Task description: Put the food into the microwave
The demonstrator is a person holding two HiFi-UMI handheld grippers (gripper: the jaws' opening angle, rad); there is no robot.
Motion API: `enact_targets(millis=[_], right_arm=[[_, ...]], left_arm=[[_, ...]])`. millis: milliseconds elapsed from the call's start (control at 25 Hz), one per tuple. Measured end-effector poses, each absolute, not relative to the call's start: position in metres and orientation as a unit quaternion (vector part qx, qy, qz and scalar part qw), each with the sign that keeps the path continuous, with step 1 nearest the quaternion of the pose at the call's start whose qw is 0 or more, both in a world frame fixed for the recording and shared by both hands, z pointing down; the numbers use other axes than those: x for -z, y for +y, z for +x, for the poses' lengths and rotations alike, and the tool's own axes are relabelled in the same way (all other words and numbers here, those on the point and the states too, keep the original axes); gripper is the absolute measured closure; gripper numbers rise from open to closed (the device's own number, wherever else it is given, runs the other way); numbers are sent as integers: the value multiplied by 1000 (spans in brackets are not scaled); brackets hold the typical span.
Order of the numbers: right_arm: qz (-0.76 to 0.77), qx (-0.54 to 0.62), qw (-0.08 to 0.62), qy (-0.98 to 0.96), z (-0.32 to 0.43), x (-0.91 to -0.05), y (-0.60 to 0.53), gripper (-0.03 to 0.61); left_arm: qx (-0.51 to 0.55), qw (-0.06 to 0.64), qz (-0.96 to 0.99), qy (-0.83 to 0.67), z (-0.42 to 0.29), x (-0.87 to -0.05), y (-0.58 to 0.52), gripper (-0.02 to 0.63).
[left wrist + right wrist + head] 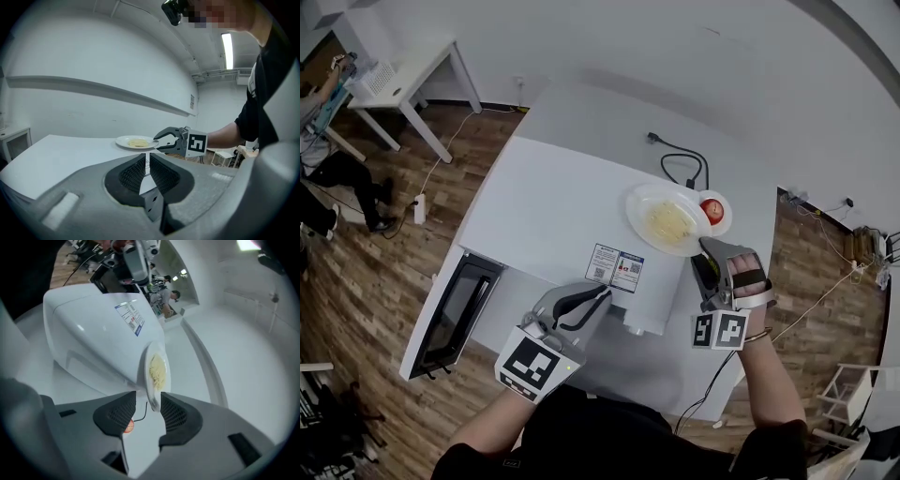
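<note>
Well, nothing's inside yet: your noodle plate sits atop the microwave, centre-right of frame, right gripper spread around its rim, left gripper pinched together, empty.

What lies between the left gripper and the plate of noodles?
Only the white top of the microwave, with its printed label, as the head view shows.

Wood-plank floor surrounds my white tabletop, and a white wall rises beyond its far edge. Left of the tabletop stands a small white table; above the tabletop, a ceiling light strip glows.
</note>
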State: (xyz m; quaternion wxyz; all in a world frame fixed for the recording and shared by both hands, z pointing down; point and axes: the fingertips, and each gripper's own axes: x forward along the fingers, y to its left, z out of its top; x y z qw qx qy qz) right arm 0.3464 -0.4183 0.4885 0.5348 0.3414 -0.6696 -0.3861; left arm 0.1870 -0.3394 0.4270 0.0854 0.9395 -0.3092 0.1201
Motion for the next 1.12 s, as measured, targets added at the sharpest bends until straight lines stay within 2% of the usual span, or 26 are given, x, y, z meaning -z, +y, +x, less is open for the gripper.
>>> enact_targets(millis=[280, 480, 520, 1120], right_arm=[[295, 445, 575, -620, 339, -497, -430, 410], [300, 458, 582, -601, 343, -498, -429, 494], [303, 462, 581, -597, 343, -496, -428, 537], [352, 468, 588, -558, 341, -449, -381, 535]], left_arm=[[-123, 95, 934, -320, 177, -433, -337, 581], [-123, 94, 933, -325, 170, -433, -333, 581], [-123, 93, 933, -326, 169, -433, -332, 581], [-104, 72, 942, -310, 146, -408, -298, 581]])
